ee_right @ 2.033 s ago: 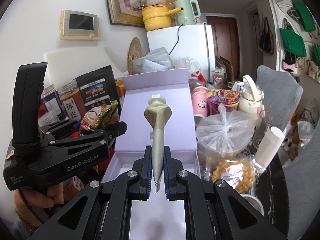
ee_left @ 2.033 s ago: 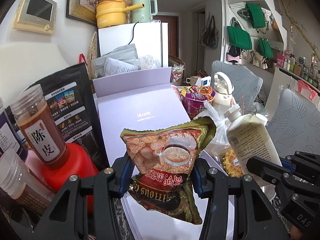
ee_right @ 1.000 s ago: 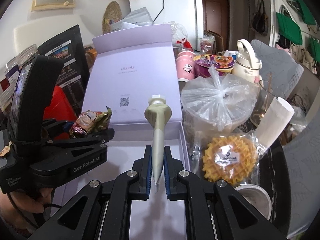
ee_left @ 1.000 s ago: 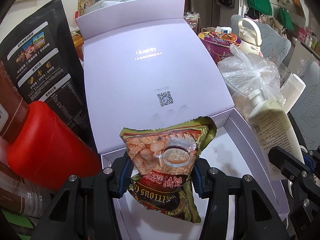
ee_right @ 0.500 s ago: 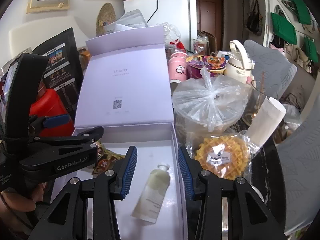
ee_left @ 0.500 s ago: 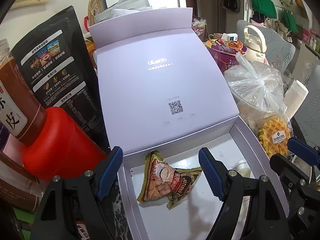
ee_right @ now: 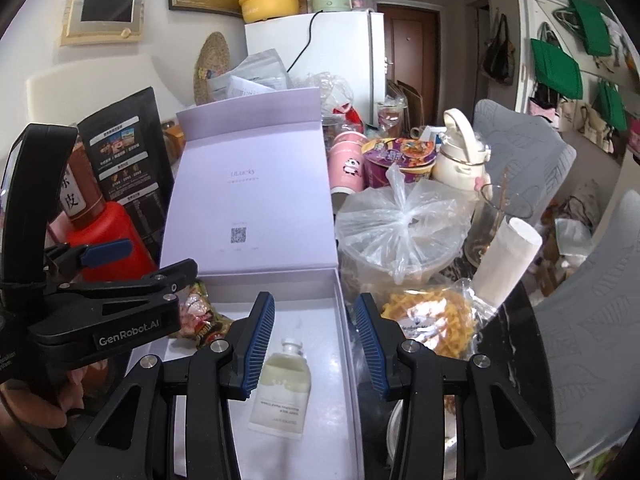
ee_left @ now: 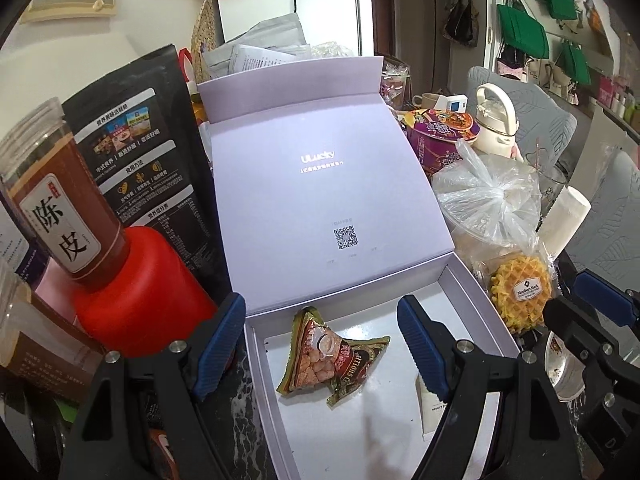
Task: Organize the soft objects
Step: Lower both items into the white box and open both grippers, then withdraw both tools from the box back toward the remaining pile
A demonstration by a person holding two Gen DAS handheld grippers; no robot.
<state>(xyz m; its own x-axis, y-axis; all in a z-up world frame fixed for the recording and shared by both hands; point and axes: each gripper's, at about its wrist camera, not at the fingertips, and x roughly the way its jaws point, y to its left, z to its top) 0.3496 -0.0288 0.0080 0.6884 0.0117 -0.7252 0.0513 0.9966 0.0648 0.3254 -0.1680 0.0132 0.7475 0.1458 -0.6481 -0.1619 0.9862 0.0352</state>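
1. The cream tube [ee_right: 282,390] lies flat in the lavender box [ee_right: 344,344], cap toward the lid.
2. The snack packet [ee_left: 326,354] lies crumpled beside it, partly hidden in the right wrist view.
3. The left gripper [ee_left: 320,344] and the right gripper [ee_right: 314,344] are both released, holding nothing.

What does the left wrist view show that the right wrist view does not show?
Only the left wrist view: the left gripper with open jaws, above the snack packet. Only the right wrist view: the pink panda cup and the whole cream tube. Both: the open lilac box, snack packet, and waffle.
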